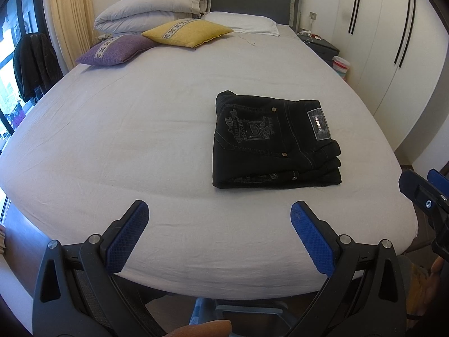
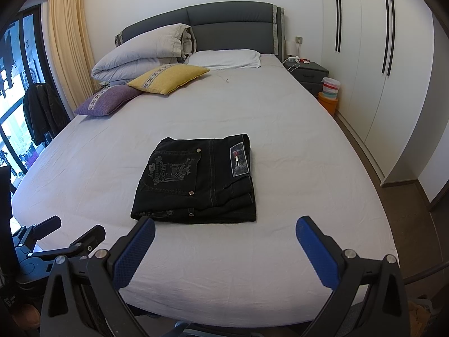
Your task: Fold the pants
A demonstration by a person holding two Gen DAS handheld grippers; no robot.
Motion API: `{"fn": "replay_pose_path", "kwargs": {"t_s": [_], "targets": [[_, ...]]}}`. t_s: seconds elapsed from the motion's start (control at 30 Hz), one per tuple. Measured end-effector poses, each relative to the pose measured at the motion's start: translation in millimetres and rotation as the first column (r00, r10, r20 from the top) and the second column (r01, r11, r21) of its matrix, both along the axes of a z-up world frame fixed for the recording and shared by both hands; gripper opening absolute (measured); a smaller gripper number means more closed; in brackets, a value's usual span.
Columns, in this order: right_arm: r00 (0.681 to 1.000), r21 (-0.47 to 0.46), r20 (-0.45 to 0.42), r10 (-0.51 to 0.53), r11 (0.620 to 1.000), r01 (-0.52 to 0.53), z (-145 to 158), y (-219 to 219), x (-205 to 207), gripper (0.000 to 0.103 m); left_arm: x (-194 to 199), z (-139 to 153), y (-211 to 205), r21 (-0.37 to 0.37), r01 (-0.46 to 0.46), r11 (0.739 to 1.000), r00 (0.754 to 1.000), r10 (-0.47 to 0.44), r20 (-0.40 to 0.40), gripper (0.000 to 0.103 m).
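Black jeans [image 1: 269, 143] lie folded in a compact stack on the grey bed sheet [image 1: 140, 140], back pocket and waist label on top. They also show in the right wrist view [image 2: 196, 179]. My left gripper [image 1: 219, 210] is open and empty, held near the bed's foot edge, below and left of the jeans. My right gripper [image 2: 224, 224] is open and empty, just in front of the jeans' near edge, not touching them. The right gripper's body shows at the right edge of the left wrist view.
A yellow cushion [image 2: 168, 77], a purple cushion [image 2: 108, 99], a folded duvet [image 2: 140, 53] and a white pillow [image 2: 227, 59] lie at the bed's head. A nightstand [image 2: 307, 74] and wardrobe [image 2: 378, 70] stand right. A jacket on a chair [image 2: 42, 109] stands left.
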State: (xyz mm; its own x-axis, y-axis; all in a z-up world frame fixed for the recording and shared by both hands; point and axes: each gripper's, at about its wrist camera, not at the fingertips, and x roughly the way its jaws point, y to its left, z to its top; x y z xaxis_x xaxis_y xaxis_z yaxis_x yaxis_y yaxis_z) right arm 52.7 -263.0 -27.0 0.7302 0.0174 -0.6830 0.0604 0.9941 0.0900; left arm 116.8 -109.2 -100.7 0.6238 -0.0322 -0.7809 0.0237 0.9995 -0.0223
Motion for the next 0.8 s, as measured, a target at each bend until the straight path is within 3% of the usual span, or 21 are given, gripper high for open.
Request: {"fn": "replay_pose_path", "kwargs": {"t_s": [0.8], "targets": [[1.0, 0.0, -0.005, 0.004, 1.0, -0.004, -3.0, 6.0, -4.7, 0.103, 0.1, -4.5, 4.7, -0.011, 0.002, 1.0, 1.0, -0.002, -0.021, 0.103]]}}
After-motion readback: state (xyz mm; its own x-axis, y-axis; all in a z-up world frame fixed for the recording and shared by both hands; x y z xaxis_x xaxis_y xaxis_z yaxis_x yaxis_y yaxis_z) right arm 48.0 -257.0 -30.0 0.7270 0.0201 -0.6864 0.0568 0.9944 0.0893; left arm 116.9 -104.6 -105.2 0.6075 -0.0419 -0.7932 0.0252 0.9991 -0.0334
